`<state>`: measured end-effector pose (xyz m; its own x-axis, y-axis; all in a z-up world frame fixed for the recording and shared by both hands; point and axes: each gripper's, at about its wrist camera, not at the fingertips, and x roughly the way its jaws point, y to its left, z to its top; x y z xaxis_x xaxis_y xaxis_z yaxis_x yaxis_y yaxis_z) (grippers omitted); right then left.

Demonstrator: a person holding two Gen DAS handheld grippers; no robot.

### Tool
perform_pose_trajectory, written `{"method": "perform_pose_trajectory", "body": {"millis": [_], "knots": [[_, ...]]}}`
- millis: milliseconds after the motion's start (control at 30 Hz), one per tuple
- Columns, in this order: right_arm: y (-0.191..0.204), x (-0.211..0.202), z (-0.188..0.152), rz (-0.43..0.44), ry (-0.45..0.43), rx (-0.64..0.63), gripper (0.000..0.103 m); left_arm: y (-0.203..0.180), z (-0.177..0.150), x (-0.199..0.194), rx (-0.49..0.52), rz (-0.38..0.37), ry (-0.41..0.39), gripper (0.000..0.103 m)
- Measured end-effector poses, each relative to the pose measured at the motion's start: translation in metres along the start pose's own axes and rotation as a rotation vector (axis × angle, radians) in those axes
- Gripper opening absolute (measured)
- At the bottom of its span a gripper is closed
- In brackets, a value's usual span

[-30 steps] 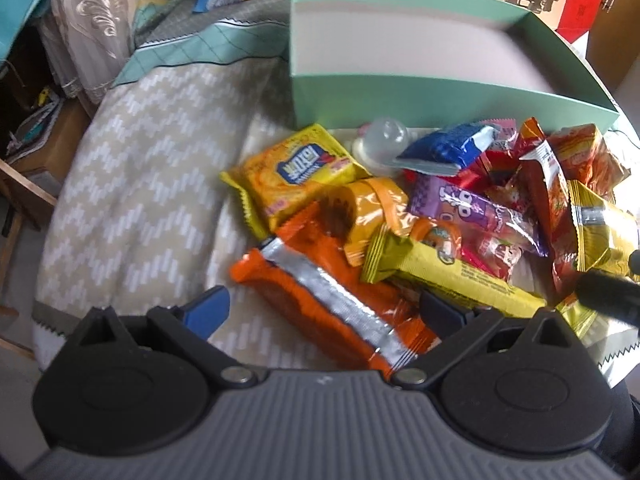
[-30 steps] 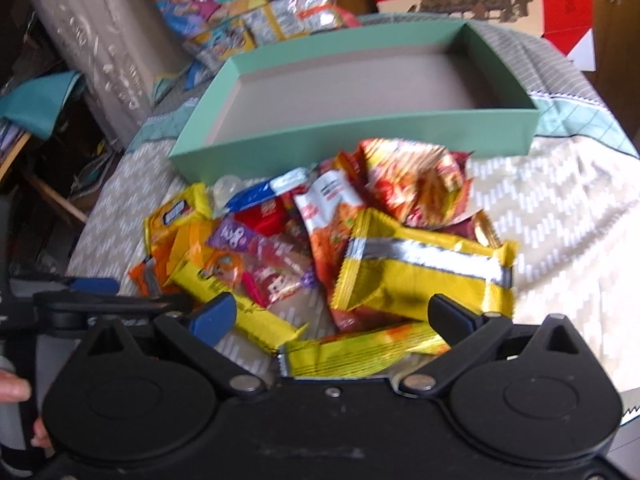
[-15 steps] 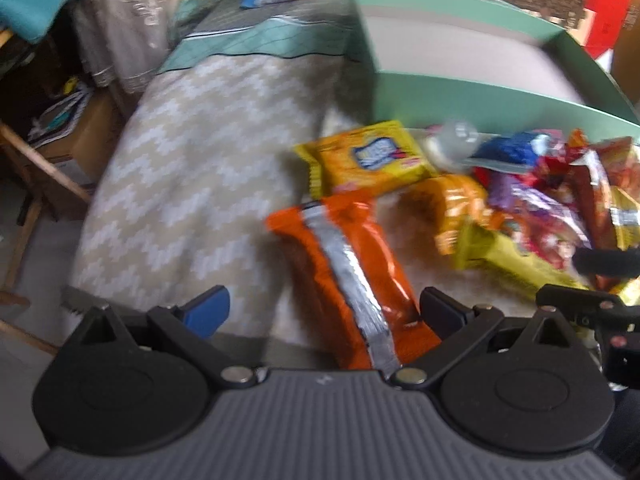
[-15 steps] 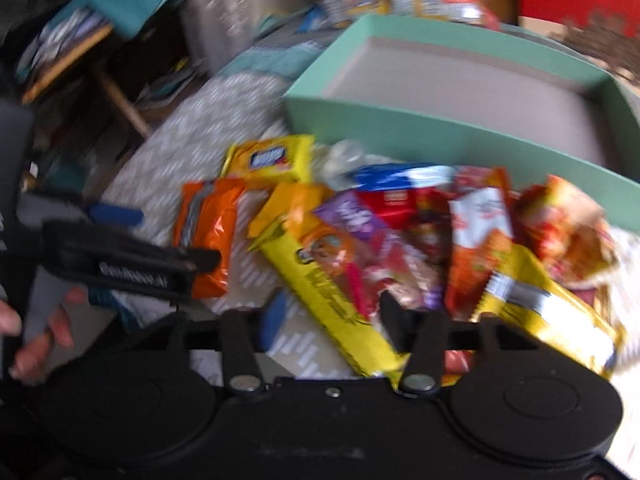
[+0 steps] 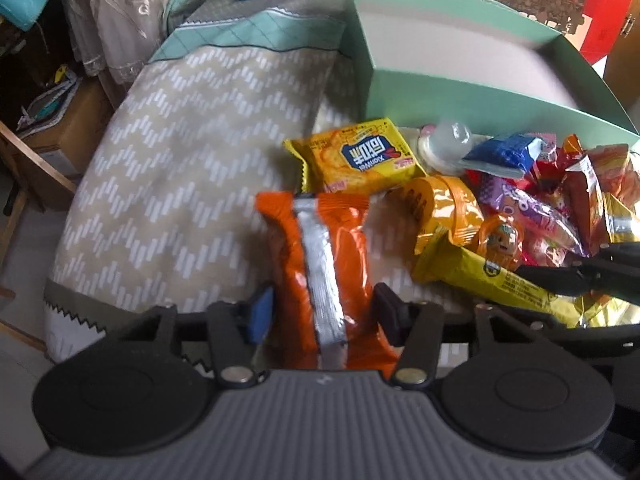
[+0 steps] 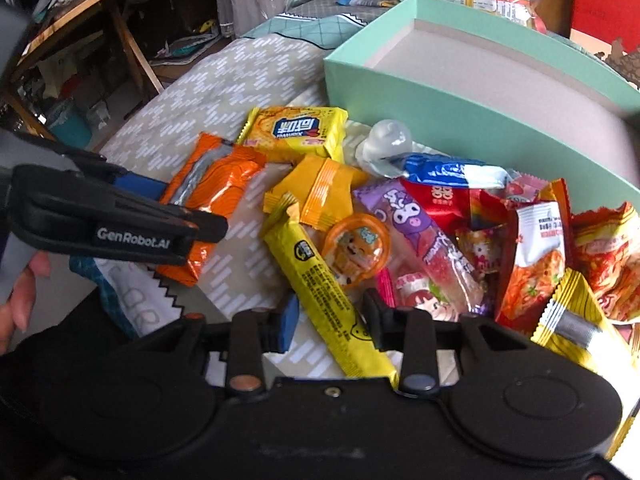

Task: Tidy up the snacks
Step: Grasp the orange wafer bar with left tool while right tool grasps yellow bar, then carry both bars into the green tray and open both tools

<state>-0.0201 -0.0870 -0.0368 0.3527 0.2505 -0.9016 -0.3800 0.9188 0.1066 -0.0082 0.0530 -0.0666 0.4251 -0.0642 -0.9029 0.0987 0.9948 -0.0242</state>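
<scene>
Two handheld grippers work a snack pile on the cloth-covered bench: left gripper point(image 5: 322, 314) jaws, just narrowed, clamp the crinkly orange foil packet point(image 5: 320, 240); right gripper point(image 6: 328, 322) jaws, also just narrowed, pinch the long yellow wrapped bar point(image 6: 320, 280), likely bound for the empty mint-green cardboard box point(image 6: 460, 92) just behind.

Near ends of orange pack point(image 5: 320, 264) and yellow bar point(image 6: 326, 286) hidden behind gripper bodies. Box point(image 5: 452, 92) cut off by right edge, far rim blurred. Small print on wrappers unreadable.

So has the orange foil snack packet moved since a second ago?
Yes. The orange foil snack packet was dragged out of the pile, away from the yellow biscuit packet, toward the table's near edge.
</scene>
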Motion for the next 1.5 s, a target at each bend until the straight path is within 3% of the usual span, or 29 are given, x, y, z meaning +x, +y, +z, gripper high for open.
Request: {"method": "perform_pose_trajectory", "body": {"millis": [133, 200, 400, 667, 833, 967, 1133, 1333, 1500], "knots": [[0.003, 0.000, 0.001, 0.000, -0.012, -0.027, 0.038, 0.008, -0.003, 0.001, -0.017, -0.021, 0.018, 0.057], [0.006, 0.000, 0.003, 0.002, -0.014, -0.045, 0.032, 0.010, -0.005, 0.000, -0.018, -0.020, 0.011, 0.051], [-0.004, -0.013, 0.011, 0.128, -0.020, 0.070, 0.020, 0.013, -0.002, -0.020, -0.025, -0.045, -0.054, 0.049], [-0.028, -0.025, 0.016, 0.179, -0.054, 0.193, 0.020, 0.014, -0.001, -0.026, -0.032, -0.082, -0.054, 0.049], [-0.047, -0.041, 0.026, 0.189, -0.113, 0.259, 0.020, 0.010, 0.014, -0.037, -0.022, -0.103, -0.095, 0.049], [-0.072, -0.049, 0.043, 0.181, -0.160, 0.325, 0.020, 0.003, 0.044, -0.045, -0.006, -0.124, -0.137, 0.049], [-0.116, -0.050, 0.091, 0.143, -0.220, 0.421, 0.020, -0.018, 0.107, -0.040, 0.058, -0.123, -0.201, 0.049], [-0.163, -0.022, 0.154, 0.074, -0.240, 0.503, 0.020, -0.039, 0.189, -0.002, 0.080, -0.123, -0.216, 0.049], [-0.193, 0.021, 0.194, 0.096, -0.220, 0.593, 0.020, -0.046, 0.234, 0.044, 0.096, -0.102, -0.181, 0.049]]}}
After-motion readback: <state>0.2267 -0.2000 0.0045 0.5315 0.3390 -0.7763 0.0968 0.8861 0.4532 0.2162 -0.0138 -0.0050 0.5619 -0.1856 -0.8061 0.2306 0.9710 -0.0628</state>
